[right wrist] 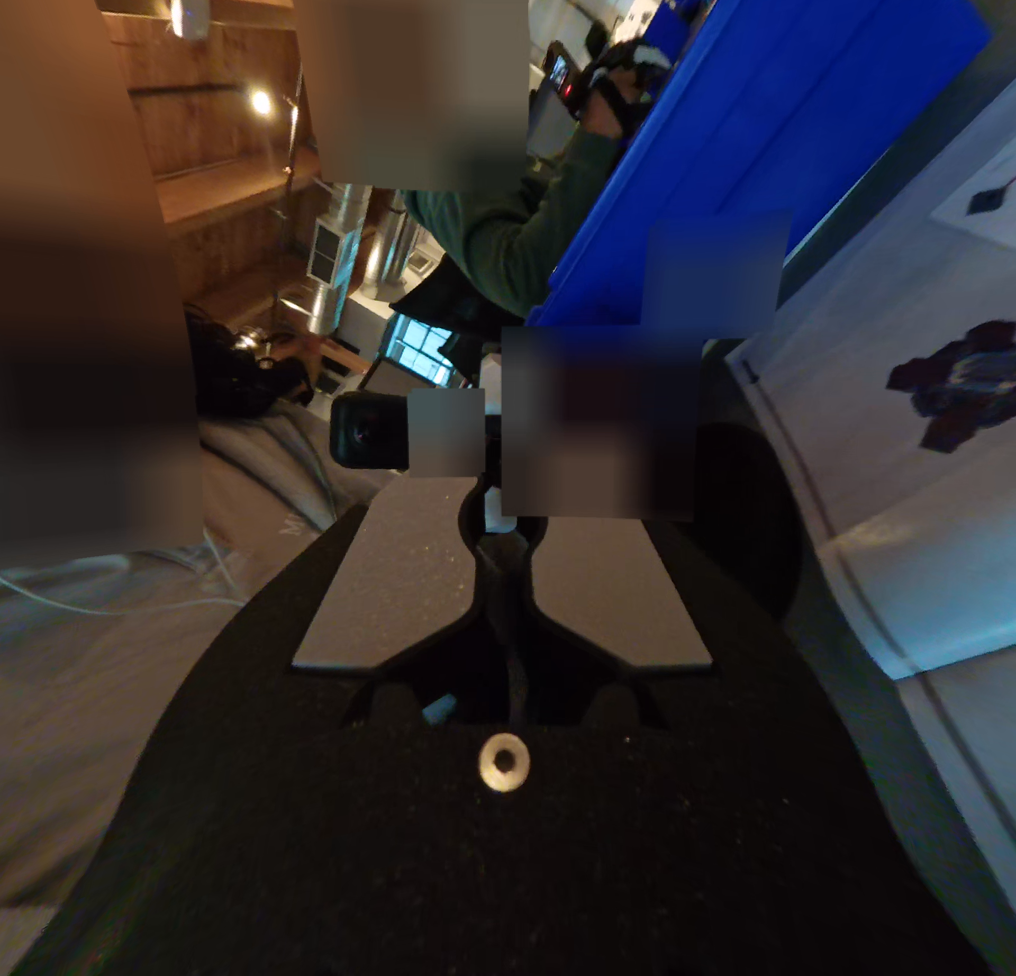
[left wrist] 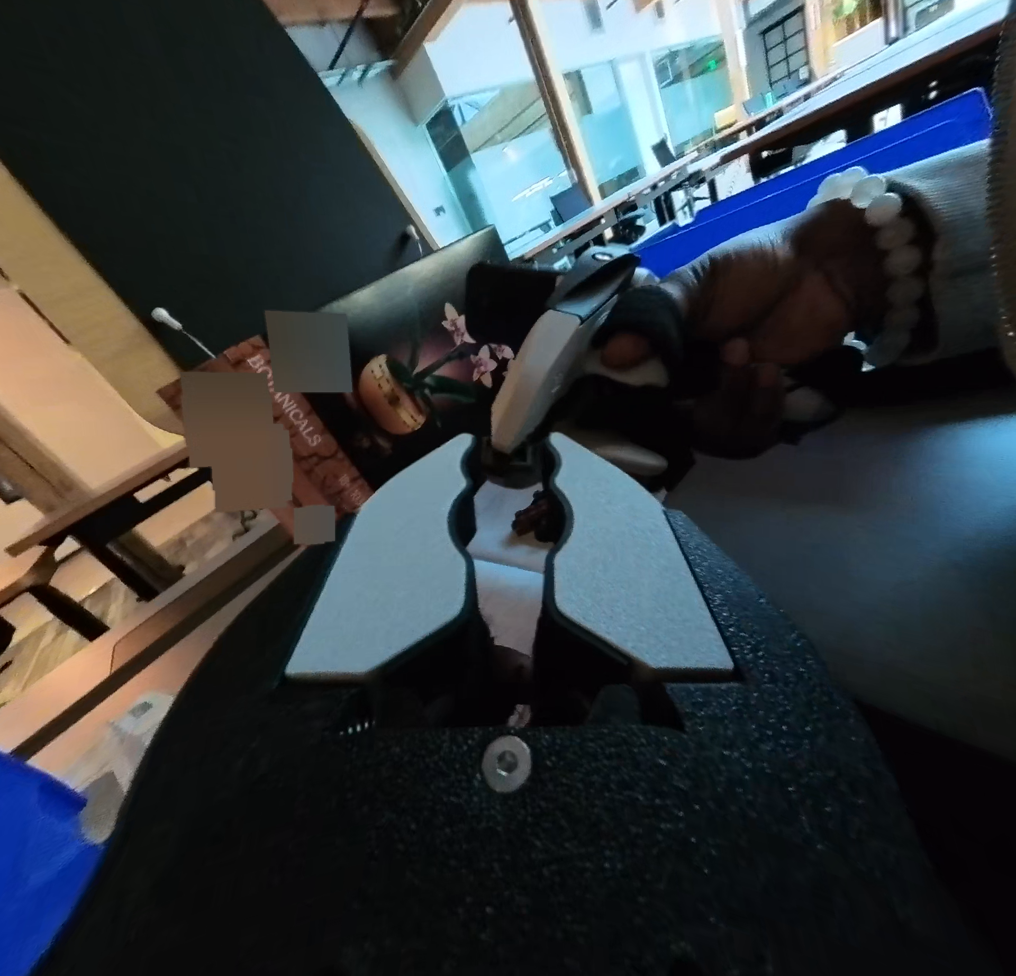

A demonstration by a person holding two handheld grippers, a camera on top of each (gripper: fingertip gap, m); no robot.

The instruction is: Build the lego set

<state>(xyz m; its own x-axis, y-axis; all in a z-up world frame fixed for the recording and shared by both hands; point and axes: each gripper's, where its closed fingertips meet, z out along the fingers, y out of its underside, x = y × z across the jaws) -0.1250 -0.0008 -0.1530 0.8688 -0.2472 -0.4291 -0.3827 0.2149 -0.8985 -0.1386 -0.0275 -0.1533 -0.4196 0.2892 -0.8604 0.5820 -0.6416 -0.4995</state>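
Grey tabletop (left wrist: 824, 537): you're pinching a dark piece (left wrist: 508, 468) in the left fingers (left wrist: 418, 509) while the right gripper (left wrist: 508, 443) is nosing in, fingers near-closed; contents unclear.

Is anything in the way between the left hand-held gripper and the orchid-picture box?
Yes. A small dark piece sits at the tip of the left hand-held gripper, and the right hand-held gripper points down onto it, both in front of the box.

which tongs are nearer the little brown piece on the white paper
Left. The brown piece lies between the left tongs' fingers, just behind their tips. The right tongs point down at those tips, beyond it.
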